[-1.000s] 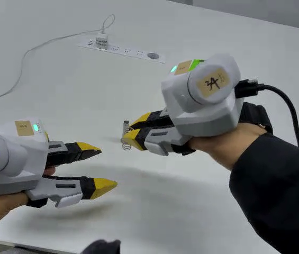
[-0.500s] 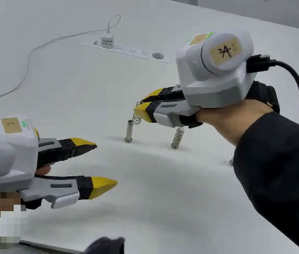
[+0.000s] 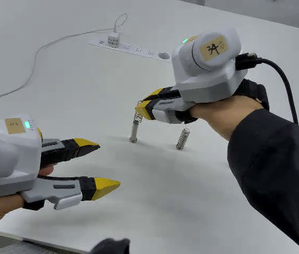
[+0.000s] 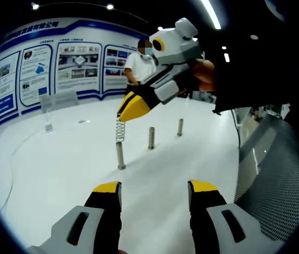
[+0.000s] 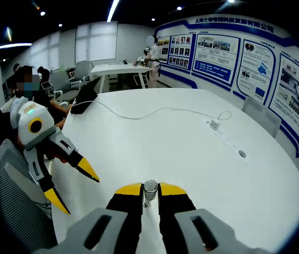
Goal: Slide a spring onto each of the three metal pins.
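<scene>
Lower centre, the bare white tabletop [image 3: 181, 201] lies open — upright grey metal pin [image 3: 134, 133] and spring-covered pin [image 3: 182, 138] stand mid-frame.

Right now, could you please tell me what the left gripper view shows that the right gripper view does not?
Left gripper view: the three pins in a row. The nearest pin stands right under the held spring, the middle pin wears a second spring, and the far pin is too small to judge. Right gripper view: the spring seen end-on, pinched between the right gripper's jaws, plus the left gripper's white body with its green light. Both: the spring, each gripper, the left gripper's open jaws, and the white table.
</scene>
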